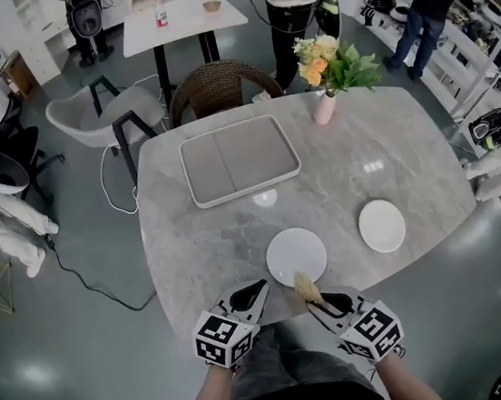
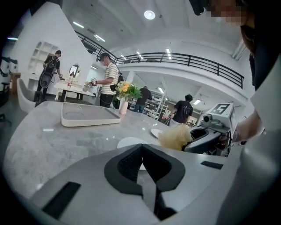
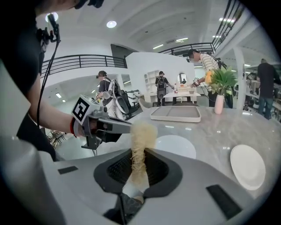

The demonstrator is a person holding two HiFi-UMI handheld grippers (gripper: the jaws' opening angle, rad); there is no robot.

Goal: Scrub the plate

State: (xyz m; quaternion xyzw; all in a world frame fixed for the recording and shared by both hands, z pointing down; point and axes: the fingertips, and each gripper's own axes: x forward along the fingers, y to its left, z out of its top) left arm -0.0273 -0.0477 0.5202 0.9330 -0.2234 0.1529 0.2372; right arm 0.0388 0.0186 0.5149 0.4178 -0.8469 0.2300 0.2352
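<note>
A round white plate (image 1: 296, 255) (image 3: 178, 146) lies on the marble table (image 1: 193, 248) near its front edge. A second white plate (image 1: 382, 225) (image 3: 247, 166) lies to its right. My right gripper (image 1: 321, 299) (image 3: 138, 162) hovers at the table's front edge, shut on a tan fibrous scrubber (image 1: 306, 288) (image 3: 141, 138) that sticks out over the near plate's rim. My left gripper (image 1: 249, 295) (image 2: 141, 151) is beside it, just left of the plate, its jaws shut with nothing between them. The left gripper view also shows the scrubber (image 2: 174, 137) and the near plate (image 2: 129, 141).
A shallow grey tray (image 1: 239, 159) (image 2: 88, 116) lies in the middle of the table. A vase of flowers (image 1: 325, 107) stands at the far right. A wicker chair (image 1: 217, 84) is behind the table. People stand in the background by another table (image 1: 181, 16).
</note>
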